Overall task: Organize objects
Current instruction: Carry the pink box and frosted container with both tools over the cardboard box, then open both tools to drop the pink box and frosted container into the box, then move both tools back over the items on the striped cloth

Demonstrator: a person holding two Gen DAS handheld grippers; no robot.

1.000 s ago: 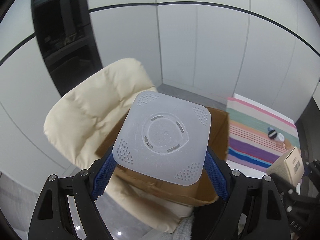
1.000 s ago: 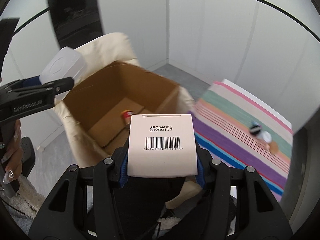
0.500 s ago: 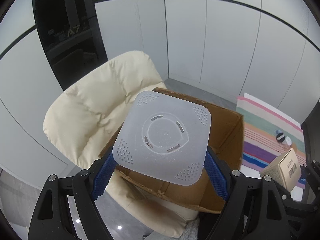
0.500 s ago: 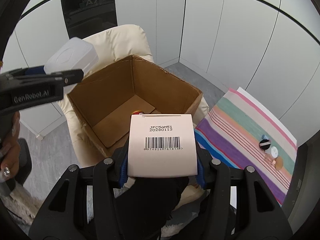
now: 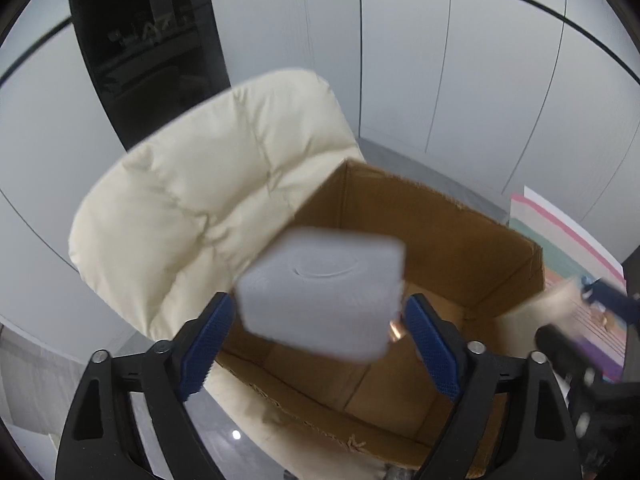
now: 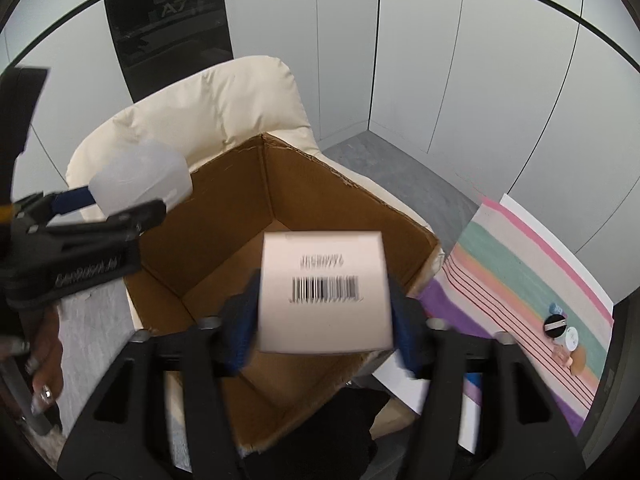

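We've let go, both jaws wide, of the likely light, stiff plastic tub (image 5: 320, 300) and carton (image 6: 324, 292) falling into the box (image 6: 280, 208).

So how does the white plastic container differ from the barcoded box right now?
The white plastic container is translucent, rounded and unlabelled; the barcoded box is opaque, sharp-edged card with a printed barcode. The container appears loose between spread left fingers; the box's grip is blurred. Both are over the cardboard box.
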